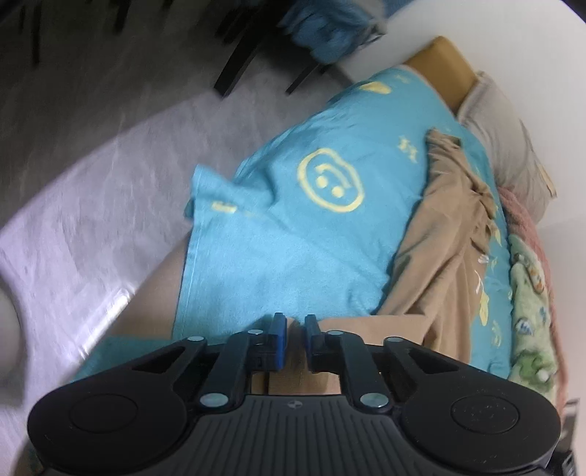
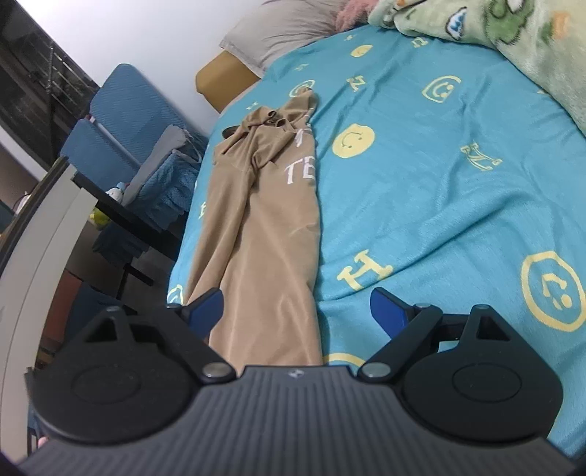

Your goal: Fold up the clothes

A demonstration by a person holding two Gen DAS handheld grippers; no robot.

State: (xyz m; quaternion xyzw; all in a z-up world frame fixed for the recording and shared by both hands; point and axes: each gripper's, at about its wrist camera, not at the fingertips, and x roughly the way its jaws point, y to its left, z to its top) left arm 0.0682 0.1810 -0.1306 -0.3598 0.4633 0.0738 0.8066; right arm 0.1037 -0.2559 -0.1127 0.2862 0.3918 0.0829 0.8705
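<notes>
A tan hooded top [image 2: 263, 227] with white lettering lies lengthwise on the blue bed sheet [image 2: 439, 190], folded narrow, hood end far from me. It also shows in the left wrist view [image 1: 443, 238]. My left gripper [image 1: 295, 329] is shut on the tan top's near hem, with tan cloth between the blue pads. My right gripper [image 2: 296, 311] is wide open and empty, straddling the top's near end just above it.
A green patterned blanket [image 2: 512, 40] and a grey pillow [image 2: 285, 29] lie at the head of the bed. A blue chair [image 2: 121, 121] and dark table [image 2: 124, 216] stand beside the bed's left edge. The sheet's edge [image 1: 205, 205] hangs over the bed side above the grey floor [image 1: 91, 183].
</notes>
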